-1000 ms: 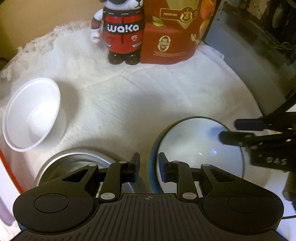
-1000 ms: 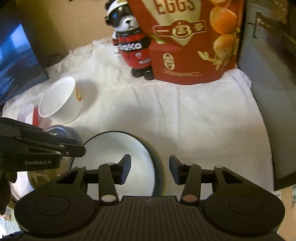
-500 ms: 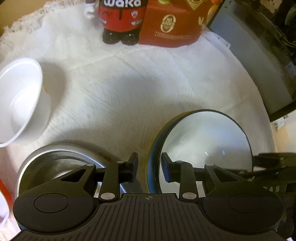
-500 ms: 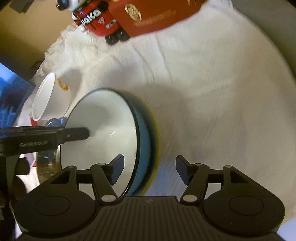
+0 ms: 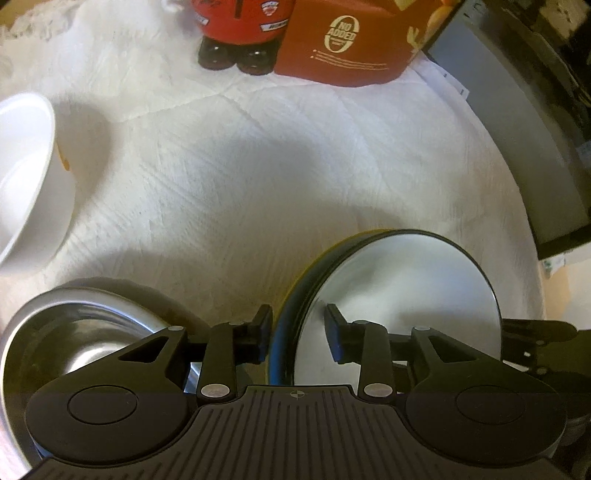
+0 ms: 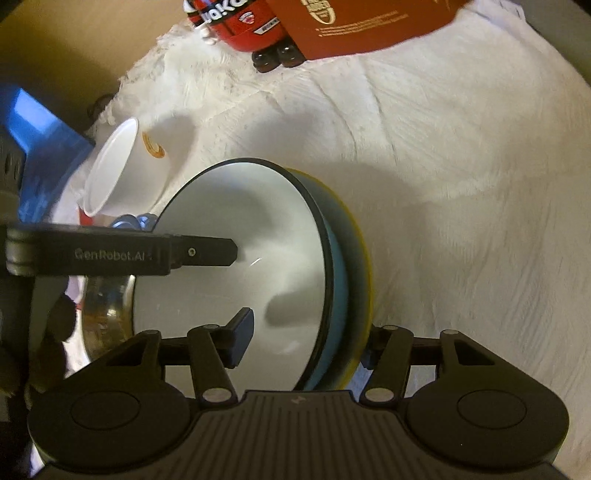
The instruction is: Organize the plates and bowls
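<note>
A white bowl with a black rim and blue outside (image 5: 406,288) (image 6: 229,240) sits on a yellow plate (image 6: 364,258) on the white cloth. My left gripper (image 5: 297,334) straddles the stack's left rim, one pad outside and one inside. Its jaws are opening and the pads stand off the rim. My right gripper (image 6: 306,343) straddles the opposite rim. Its jaws are closing, with a gap still between the inner pad and the rim, and the outer finger is partly hidden behind the stack. A steel bowl (image 5: 74,332) lies left of the stack, a white paper bowl (image 5: 26,166) (image 6: 118,166) farther left.
A red bear figurine (image 5: 240,29) and a red carton (image 5: 343,40) stand at the back of the cloth (image 5: 295,166). A grey appliance (image 5: 517,129) borders the right side. In the right wrist view a blue object (image 6: 40,125) sits at the far left.
Both grippers have come down onto the stack. The left jaws have widened around the left rim. The right gripper has rolled and now has the right rim between its fingers.
</note>
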The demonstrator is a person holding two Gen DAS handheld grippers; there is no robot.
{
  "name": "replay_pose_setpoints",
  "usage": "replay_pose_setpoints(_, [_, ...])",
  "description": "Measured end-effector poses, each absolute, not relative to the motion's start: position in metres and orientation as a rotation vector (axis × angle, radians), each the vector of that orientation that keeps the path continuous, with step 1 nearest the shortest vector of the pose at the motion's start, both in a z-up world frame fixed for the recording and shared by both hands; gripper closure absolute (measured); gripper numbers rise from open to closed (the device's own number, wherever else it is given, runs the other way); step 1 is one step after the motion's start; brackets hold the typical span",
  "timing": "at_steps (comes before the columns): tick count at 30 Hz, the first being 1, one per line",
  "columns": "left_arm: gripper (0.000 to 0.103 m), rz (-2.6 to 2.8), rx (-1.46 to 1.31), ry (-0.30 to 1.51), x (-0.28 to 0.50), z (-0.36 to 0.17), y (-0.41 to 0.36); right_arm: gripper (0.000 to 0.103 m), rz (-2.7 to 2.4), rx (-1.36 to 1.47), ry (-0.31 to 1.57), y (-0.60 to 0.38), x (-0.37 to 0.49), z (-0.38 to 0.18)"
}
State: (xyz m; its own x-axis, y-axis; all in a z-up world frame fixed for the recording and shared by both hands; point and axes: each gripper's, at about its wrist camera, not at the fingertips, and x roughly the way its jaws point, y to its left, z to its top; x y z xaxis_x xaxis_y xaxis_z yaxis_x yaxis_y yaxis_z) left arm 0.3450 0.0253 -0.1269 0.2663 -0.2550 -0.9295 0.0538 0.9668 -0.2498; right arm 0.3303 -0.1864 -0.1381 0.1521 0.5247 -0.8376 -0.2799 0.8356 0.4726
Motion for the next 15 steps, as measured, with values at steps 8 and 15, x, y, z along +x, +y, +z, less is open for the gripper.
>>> replay_pose_setpoints(8, [0.066, -0.154, -0.267, 1.282, 0.35, -0.129, 0.039, 0.045, 0.594, 0.136, 1.215, -0.175, 0.359, -0.127])
replay_pose_setpoints(15, [0.071, -0.162, -0.298, 1.272, 0.349, -0.127, 0.041, 0.045, 0.566, 0.097, 1.189, -0.173, 0.377, -0.13])
